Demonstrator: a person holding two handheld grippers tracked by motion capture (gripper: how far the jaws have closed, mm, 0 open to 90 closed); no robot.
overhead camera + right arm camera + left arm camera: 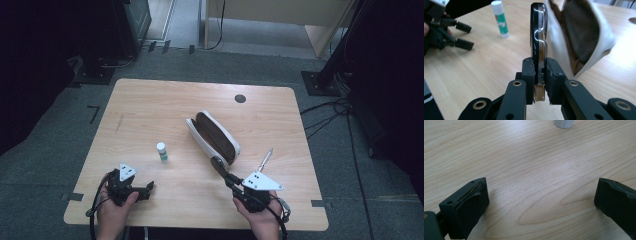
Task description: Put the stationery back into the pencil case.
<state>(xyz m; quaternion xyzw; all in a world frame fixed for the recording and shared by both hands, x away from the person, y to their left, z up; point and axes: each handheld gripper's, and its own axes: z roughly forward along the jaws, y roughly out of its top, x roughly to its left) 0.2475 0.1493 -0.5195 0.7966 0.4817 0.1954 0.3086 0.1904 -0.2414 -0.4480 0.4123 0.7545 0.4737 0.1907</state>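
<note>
An open white pencil case (212, 137) with a brown lining lies slantwise at the table's middle. My right gripper (231, 180) is shut on a slim glossy black object (218, 165), whose tip is at the case's near end. In the right gripper view the black object (538, 30) stands upright between the jaws of that gripper (540, 68), just left of the case's mouth (579, 32). A white and green glue stick (161, 151) stands left of the case. My left gripper (149, 190) rests open near the front left edge, nothing between its jaws (540, 197).
A thin silvery pen (265, 159) lies on the wooden table (150, 110) right of the case. A dark round hole (240, 98) marks the far side. The glue stick's base (564, 123) shows ahead of the left jaws. Black stands and cables surround the table.
</note>
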